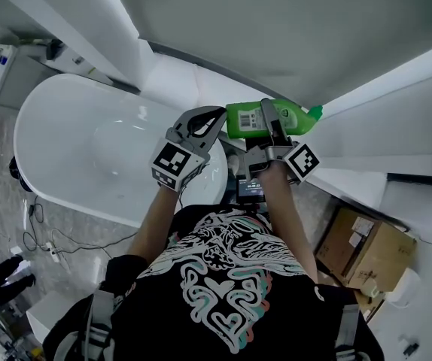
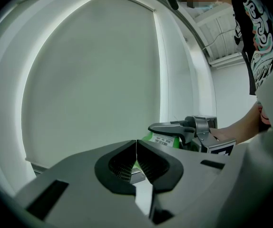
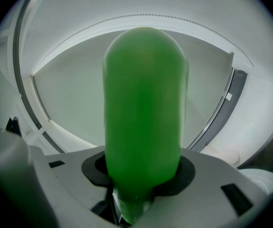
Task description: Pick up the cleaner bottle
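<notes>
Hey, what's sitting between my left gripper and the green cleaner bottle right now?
Nothing. In the head view, only a narrow bare gap separates the shut left gripper from the cleaner bottle, which the right gripper clamps.

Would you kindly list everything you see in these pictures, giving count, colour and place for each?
cleaner bottle: one, green with a white label, held sideways, top centre
bathtub: one, white, left of centre
cardboard box: one, brown, on the floor at lower right
cables: a few, dark, on the floor by the bathtub's near side
left gripper: one, grey, jaws together with nothing between them, just left of the cleaner bottle
right gripper: one, grey, shut on the cleaner bottle
T-shirt: one, black with a pale pattern, on the person, bottom centre
</notes>
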